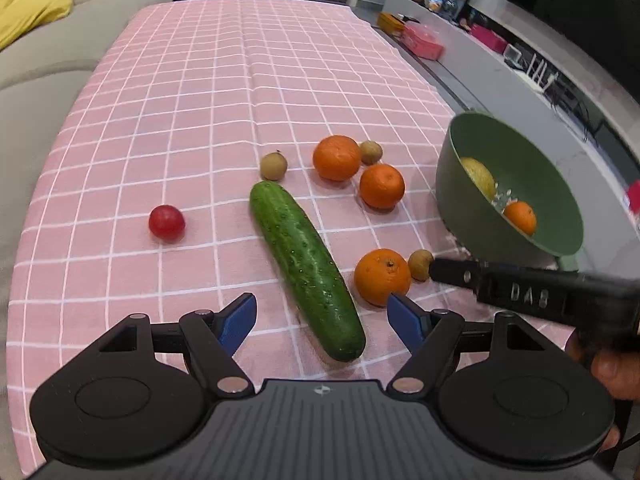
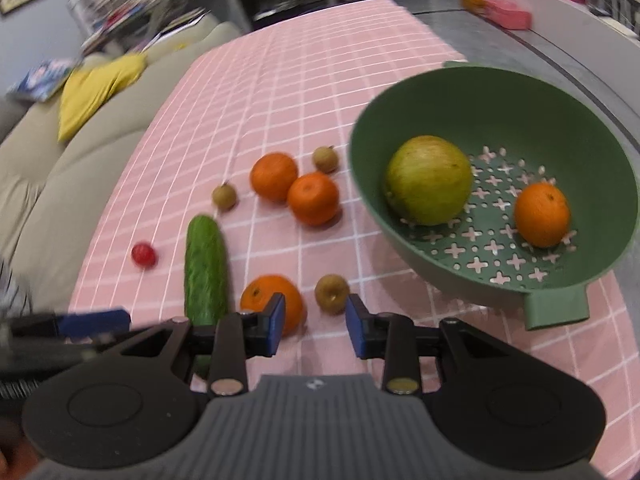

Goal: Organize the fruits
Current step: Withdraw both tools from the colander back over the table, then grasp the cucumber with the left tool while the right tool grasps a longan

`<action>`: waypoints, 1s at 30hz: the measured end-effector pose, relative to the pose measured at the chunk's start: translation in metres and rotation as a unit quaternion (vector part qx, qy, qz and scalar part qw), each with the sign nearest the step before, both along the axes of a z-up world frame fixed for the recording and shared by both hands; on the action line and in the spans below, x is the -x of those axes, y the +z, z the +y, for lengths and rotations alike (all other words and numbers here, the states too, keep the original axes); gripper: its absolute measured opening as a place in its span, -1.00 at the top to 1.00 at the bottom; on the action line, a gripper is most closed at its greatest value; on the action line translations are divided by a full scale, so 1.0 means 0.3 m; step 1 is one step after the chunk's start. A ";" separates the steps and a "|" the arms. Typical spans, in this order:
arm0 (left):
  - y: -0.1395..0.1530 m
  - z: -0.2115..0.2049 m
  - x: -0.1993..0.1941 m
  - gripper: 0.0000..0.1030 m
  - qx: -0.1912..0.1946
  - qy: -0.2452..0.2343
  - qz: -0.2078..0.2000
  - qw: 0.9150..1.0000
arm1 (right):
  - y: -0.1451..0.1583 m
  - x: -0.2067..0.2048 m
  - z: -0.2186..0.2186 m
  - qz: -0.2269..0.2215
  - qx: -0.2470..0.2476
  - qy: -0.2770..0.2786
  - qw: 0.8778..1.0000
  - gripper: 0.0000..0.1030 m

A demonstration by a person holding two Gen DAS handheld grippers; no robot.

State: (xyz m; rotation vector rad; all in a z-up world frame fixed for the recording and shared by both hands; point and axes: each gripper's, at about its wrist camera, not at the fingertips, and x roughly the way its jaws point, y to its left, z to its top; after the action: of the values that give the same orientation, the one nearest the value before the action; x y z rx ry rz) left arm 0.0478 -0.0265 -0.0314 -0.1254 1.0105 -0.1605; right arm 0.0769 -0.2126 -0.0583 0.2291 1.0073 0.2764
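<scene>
We hold the left claw (image 1: 322,316) wide and empty, low over the near end of the cucumber (image 1: 306,270), which lies slantwise on the pink-checked worktop (image 1: 200,100); we judge it is lined up there to straddle that long body, though a cucumber may not belong with the fruit at all. Our right claw (image 2: 315,326) is also spread and carries nothing, its blue pads (image 2: 276,324) aimed at the nearest small brown fruit (image 2: 331,294), with the nearest orange (image 2: 272,308) just beside its left pad; that looks like the next pick. The green colander bowl (image 2: 400,112) sits at the right edge of the worktop, well within reach of the right arm, which is probably why that arm does the carrying. In the bowl we count two pieces: one large yellow-green fruit (image 2: 428,180) and one orange (image 2: 542,214), lying apart on the perforated floor. Loose on the cloth we count three oranges, two of them touching (image 2: 294,188) farther out, plus the near one. We count three small brown fruits in all, one cucumber and one small red fruit (image 2: 143,255) off to the left, well apart from the rest. So eight pieces lie outside the bowl, and we judge the sorting is at an early stage.
</scene>
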 end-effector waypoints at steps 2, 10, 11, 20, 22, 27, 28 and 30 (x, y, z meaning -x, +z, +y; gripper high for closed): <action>-0.012 -0.016 -0.007 -0.70 -0.008 -0.002 0.000 1.000 | -0.004 -0.013 0.000 0.000 -0.005 -0.017 1.000 0.40; -0.054 -0.045 -0.030 -0.69 -0.018 -0.005 0.014 1.000 | -0.028 -0.034 0.025 0.009 -0.005 -0.033 0.999 0.39; -0.056 -0.042 -0.031 -0.69 -0.016 -0.003 0.016 1.000 | -0.033 -0.036 0.027 0.010 -0.004 -0.034 0.999 0.39; -0.068 -0.035 -0.039 -0.69 -0.006 0.001 0.022 1.000 | -0.066 -0.061 0.044 0.012 0.011 -0.045 0.999 0.44; -0.071 -0.041 -0.039 -0.69 -0.009 -0.002 0.022 1.000 | -0.070 -0.066 0.051 0.013 0.017 -0.042 0.999 0.54; -0.086 -0.046 -0.041 -0.58 -0.013 -0.003 0.026 1.000 | -0.087 -0.075 0.055 0.027 0.019 -0.036 0.999 0.62; -0.088 -0.046 -0.040 -0.54 -0.012 -0.004 0.026 1.000 | -0.087 -0.073 0.057 0.027 0.021 -0.035 0.999 0.63; -0.091 -0.048 -0.039 -0.34 -0.013 -0.007 0.026 1.000 | -0.087 -0.074 0.056 0.028 0.019 -0.033 0.999 0.63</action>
State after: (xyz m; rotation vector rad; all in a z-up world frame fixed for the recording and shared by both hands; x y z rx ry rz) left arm 0.0596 -0.0410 -0.0587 -0.0995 1.0650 -0.1579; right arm 0.0990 -0.1957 -0.0843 0.2363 1.0580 0.1914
